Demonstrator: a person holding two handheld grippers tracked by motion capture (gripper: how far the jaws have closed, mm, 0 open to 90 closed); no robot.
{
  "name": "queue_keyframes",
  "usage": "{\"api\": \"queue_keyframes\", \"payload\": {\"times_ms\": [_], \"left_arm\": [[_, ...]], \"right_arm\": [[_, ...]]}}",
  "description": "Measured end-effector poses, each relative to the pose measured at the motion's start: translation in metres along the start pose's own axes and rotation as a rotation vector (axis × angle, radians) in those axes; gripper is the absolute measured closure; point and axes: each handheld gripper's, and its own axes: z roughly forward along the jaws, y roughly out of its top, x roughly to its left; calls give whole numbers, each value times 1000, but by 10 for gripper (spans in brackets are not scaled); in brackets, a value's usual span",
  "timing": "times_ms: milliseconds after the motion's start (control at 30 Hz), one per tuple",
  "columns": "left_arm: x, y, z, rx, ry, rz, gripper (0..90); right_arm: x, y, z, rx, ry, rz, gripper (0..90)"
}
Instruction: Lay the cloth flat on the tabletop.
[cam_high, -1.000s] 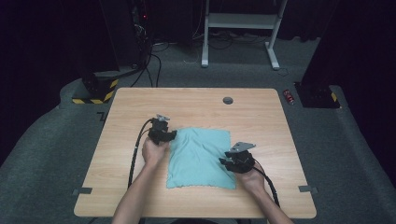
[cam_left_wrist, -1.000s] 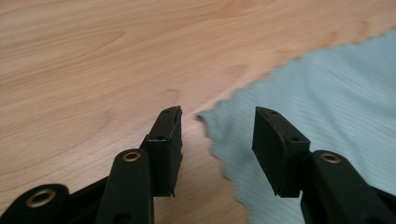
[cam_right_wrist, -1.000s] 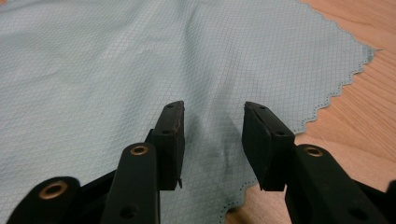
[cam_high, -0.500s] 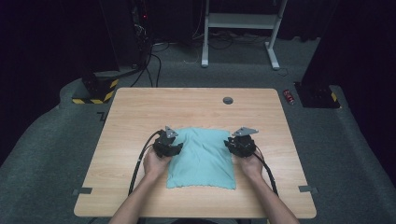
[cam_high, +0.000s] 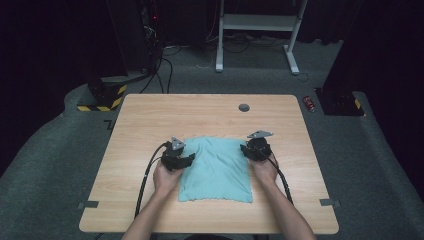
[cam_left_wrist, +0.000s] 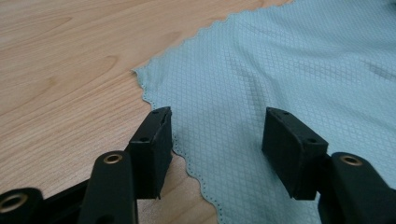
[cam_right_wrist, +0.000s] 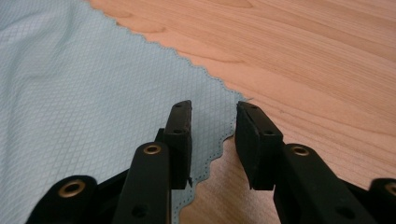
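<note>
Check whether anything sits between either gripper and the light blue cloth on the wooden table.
Nothing visible does. The light blue diamond-textured cloth lies flat on the wooden table. The left gripper is open over the cloth's scalloped left edge. The right gripper is open astride the cloth's right edge; neither is pinching the fabric.

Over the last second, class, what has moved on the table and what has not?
The right gripper slid from the cloth's near right edge to its far right corner; the left gripper came nearer along the left edge. Both have been opening, astride the cloth edge, not pinching. The cloth and table stayed.
</note>
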Motion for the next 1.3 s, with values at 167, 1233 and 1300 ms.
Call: {"api": "queue_keyframes", "payload": {"times_ms": [167, 1233, 1300], "left_arm": [[0, 0, 0, 1, 5, -5, 404], [1, 1, 1, 5, 7, -5, 385], [2, 1, 0, 12, 12, 1, 392]], "right_arm": [[0, 10, 5, 37, -4, -16, 700], [21, -2, -19, 11, 77, -103, 718], [22, -9, -18, 37, 87, -113, 710]]}}
